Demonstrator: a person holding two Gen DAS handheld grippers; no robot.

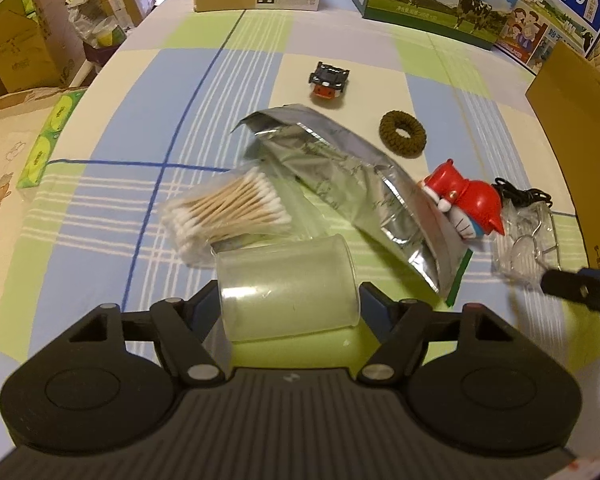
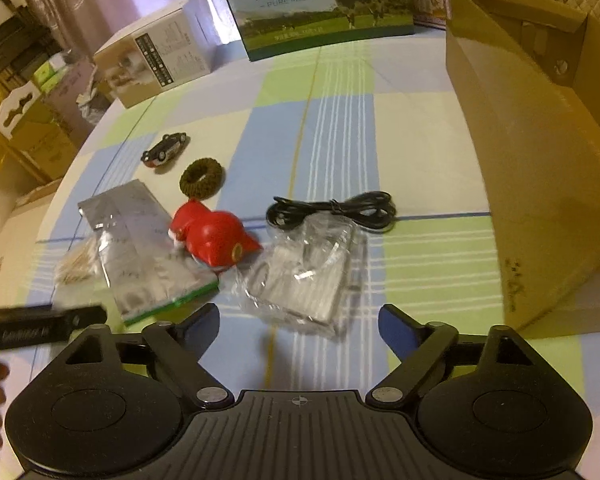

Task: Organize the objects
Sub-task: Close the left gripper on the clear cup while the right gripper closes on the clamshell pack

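Note:
My left gripper [image 1: 288, 296] is shut on a clear plastic cup [image 1: 286, 286], held sideways just above the checked cloth. Beyond it lie a bag of cotton swabs [image 1: 228, 210], a silver foil pouch [image 1: 340, 180], a red cat figure [image 1: 466, 200], a brown hair tie [image 1: 403, 133] and a toy car [image 1: 329, 80]. My right gripper [image 2: 299, 320] hangs open over a clear plastic packet [image 2: 306, 274]. Behind the packet is a black coiled cable [image 2: 332, 210]. The red cat figure [image 2: 212, 238] and the foil pouch [image 2: 140, 240] lie left of it.
An open cardboard box [image 2: 532, 152] stands on the right side of the table. Milk cartons [image 2: 324, 4] and a white box [image 2: 156, 60] line the far edge. A green tissue pack [image 1: 46, 140] lies at the left edge. Stacked boxes fill the room beyond.

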